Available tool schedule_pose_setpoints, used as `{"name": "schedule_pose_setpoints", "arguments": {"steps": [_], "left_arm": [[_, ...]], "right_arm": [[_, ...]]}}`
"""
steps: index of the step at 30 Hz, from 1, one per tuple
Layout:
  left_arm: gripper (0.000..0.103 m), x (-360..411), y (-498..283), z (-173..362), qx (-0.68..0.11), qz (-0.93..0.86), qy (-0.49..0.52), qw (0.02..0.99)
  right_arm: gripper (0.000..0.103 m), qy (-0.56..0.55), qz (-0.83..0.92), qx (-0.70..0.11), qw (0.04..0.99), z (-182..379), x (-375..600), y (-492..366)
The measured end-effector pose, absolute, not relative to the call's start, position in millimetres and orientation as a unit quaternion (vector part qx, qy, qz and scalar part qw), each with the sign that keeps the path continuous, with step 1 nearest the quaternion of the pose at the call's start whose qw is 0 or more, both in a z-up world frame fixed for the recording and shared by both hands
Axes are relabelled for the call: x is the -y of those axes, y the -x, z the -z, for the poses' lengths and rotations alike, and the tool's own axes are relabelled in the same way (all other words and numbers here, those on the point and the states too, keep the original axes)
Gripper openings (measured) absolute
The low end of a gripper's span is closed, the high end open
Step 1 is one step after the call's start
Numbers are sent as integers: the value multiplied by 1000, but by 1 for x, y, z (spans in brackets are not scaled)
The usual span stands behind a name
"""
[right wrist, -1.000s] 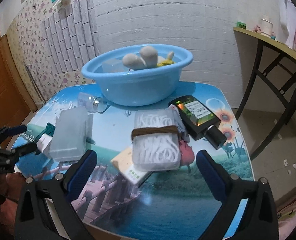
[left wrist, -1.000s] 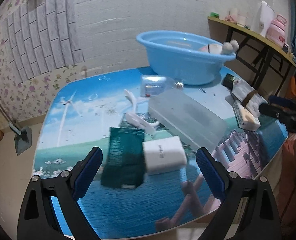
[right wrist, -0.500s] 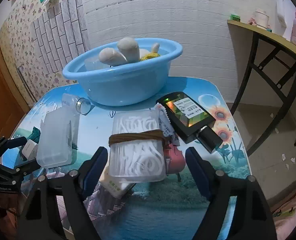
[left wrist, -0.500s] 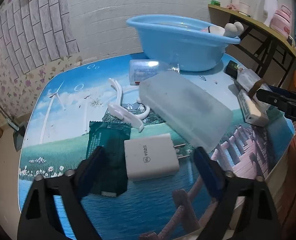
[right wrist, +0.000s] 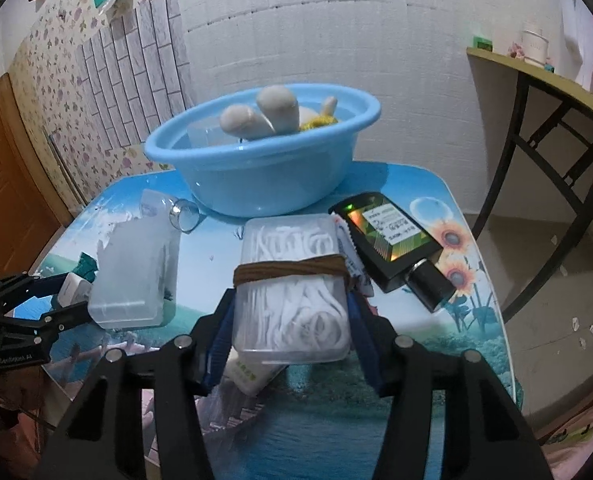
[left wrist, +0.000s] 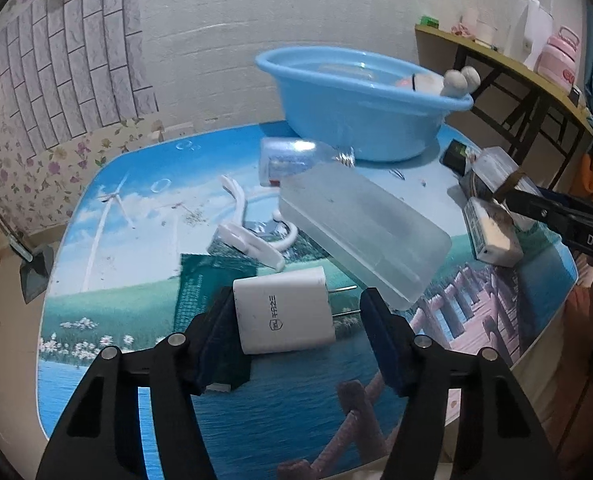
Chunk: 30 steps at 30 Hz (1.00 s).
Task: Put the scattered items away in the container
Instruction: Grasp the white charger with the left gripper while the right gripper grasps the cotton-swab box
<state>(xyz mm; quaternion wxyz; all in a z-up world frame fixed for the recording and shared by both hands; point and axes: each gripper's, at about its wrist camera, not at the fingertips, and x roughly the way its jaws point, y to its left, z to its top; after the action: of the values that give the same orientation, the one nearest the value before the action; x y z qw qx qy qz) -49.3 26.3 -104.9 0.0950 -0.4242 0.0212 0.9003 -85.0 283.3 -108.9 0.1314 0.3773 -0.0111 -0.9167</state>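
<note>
Both claws: just narrowed over the last second, each around one item, hands barely shifted.
Left gripper (left wrist: 296, 312): left pad against white charger (left wrist: 284, 310); right pad just beside its prongs, contact unclear, so not yet a sure clamp.
Right gripper (right wrist: 290, 320): pads pressed to both sides of clear floss box (right wrist: 292, 292), brown band around it; clamped.
Meaning for task: two pickups likely under way at once; lift and carry to blue basin (right wrist: 264, 168) probably next.
Basin: at table's far side, soft toys already inside.
Still loose: frosted case (left wrist: 360, 232), black bottle (right wrist: 392, 240), white hook (left wrist: 248, 236).
Hidden: green packet (left wrist: 200, 276) partly under charger; carton under floss box mostly covered.
</note>
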Motion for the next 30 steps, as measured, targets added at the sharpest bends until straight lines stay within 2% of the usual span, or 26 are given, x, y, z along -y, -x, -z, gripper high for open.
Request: {"name": "schedule_pose_setpoints", "arguments": {"steps": [10, 15, 22, 28, 30], "left_arm": [[63, -11, 51, 104, -8, -901, 426, 80], [63, -24, 56, 110, -34, -899, 428, 83], [63, -27, 60, 116, -31, -899, 429, 79], [63, -39, 55, 122, -73, -903, 420, 61], [63, -41, 53, 123, -81, -904, 415, 58]], "right_arm": [[53, -380, 914, 7, 144, 109, -273, 80], [53, -383, 912, 1, 145, 112, -270, 79], [53, -387, 911, -2, 144, 115, -268, 80], [54, -384, 911, 11, 148, 117, -266, 80], [58, -385, 911, 11, 146, 118, -266, 81]]}}
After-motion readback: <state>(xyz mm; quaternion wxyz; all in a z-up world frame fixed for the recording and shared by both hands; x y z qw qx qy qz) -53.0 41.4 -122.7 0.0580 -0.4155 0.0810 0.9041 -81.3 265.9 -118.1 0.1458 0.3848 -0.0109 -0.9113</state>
